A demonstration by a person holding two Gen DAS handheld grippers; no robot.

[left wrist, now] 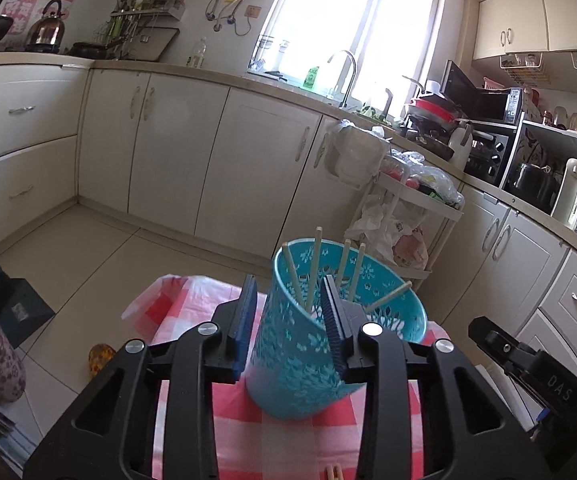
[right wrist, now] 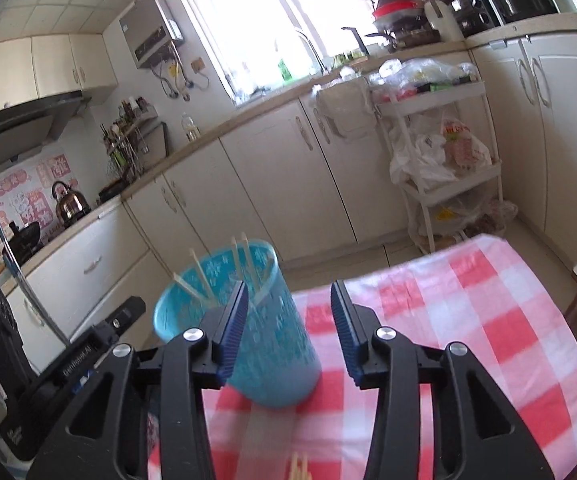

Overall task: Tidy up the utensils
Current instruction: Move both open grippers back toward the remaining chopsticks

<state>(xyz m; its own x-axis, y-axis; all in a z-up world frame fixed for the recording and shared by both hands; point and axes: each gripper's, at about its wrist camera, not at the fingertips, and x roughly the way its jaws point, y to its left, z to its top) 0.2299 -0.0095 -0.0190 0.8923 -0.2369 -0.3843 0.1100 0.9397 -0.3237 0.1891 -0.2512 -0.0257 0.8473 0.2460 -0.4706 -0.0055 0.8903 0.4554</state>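
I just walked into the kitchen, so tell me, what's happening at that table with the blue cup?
A person is tidying utensils with two handheld grippers. A perforated blue cup stands on the red-and-white checked tablecloth, already holding several chopsticks. The left gripper frames the cup with open jaws, not clamping it. The right gripper is open and empty beside the cup. More chopsticks lie at the table's near edge.

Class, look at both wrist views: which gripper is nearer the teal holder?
Left. The left gripper straddles the teal holder, jaws open beside its walls. The right gripper sits beside it, jaws empty over the tablecloth.
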